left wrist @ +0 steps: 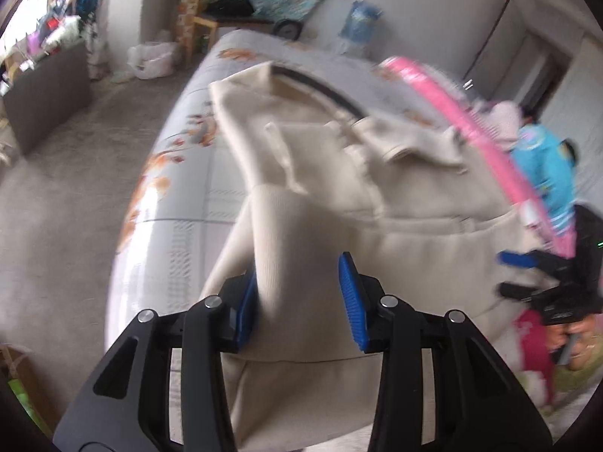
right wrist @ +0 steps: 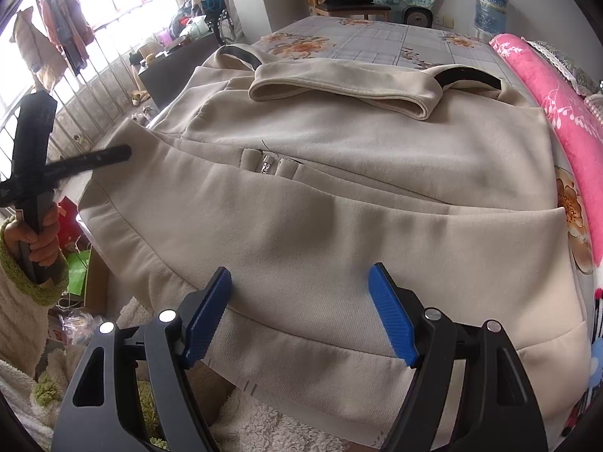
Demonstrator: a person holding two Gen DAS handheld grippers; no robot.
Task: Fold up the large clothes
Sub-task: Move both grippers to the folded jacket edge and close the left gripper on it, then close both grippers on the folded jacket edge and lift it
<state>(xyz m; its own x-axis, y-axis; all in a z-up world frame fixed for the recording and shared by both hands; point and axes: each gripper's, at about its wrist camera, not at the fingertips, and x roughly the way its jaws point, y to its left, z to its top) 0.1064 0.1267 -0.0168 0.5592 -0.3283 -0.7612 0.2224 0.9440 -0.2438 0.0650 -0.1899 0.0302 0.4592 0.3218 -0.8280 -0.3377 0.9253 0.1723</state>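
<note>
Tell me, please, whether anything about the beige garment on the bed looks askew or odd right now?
Its left edge: a fold of the beige garment rises between the left gripper pads, bunched and lifted off the bed, while the rest lies flat.

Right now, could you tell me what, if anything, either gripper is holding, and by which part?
The left gripper has a raised fold of the cream coat between its pads; a firm pinch cannot be told. The right gripper is open, holding nothing.

Daylight, soft and even; no hard shadows. Window (right wrist: 94,7) blown out white at upper left in the right wrist view. Left wrist view motion-blurred, worst across the cream garment (left wrist: 339,196) and pink blanket (left wrist: 471,113). Fisheye bending, dark vignette at corners.
</note>
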